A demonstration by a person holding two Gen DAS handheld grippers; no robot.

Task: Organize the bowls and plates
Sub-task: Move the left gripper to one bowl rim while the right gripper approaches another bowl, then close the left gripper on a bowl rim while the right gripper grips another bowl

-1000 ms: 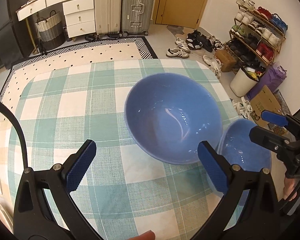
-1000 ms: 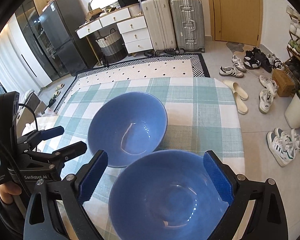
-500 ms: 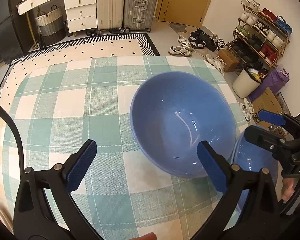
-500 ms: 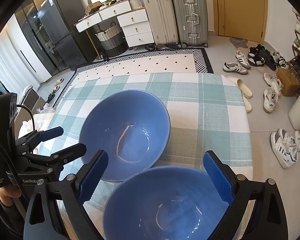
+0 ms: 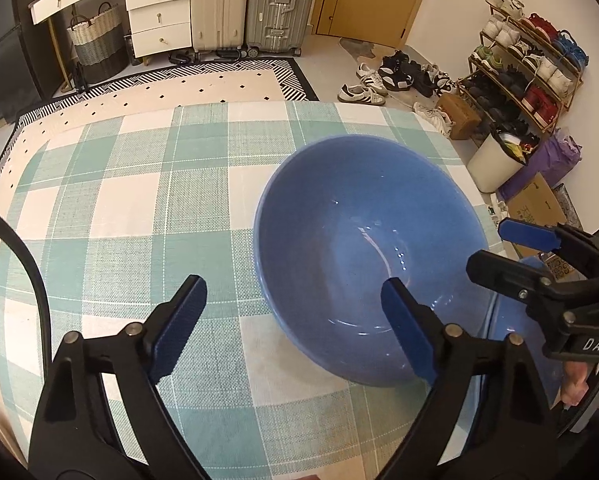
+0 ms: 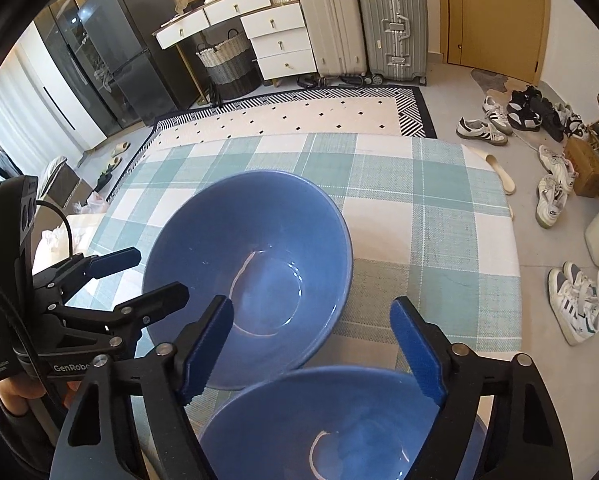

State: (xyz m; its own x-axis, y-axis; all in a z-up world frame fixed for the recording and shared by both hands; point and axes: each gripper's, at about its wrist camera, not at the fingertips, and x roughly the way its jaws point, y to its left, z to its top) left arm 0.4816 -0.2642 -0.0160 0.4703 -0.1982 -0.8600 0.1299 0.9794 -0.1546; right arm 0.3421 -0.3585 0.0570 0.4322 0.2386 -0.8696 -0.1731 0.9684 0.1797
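Bowls: two blue ones sit on the checked surface point(image 6: 439, 216), not yet stacked; the far bowl point(image 6: 255, 264) is mid-surface, the near bowl point(image 6: 339, 420) just beside it at about 5 o'clock, rims touching or nearly so.
Progress: early, by my reading; nothing is lifted and the nesting is left to do. No plates show.
Left gripper point(image 5: 295, 328): fingers wide but closing; the right finger sits inside the far bowl point(image 5: 363, 256), the left outside its near wall, pads apparently not yet pressing.
Right gripper point(image 6: 311, 348): fingers wide but closing over the near bowl's far rim, clear of it.
Hidden: the near bowl's front edge is cut off below; in the left view it is mostly behind the right gripper. Whether the bowls actually touch I cannot tell.
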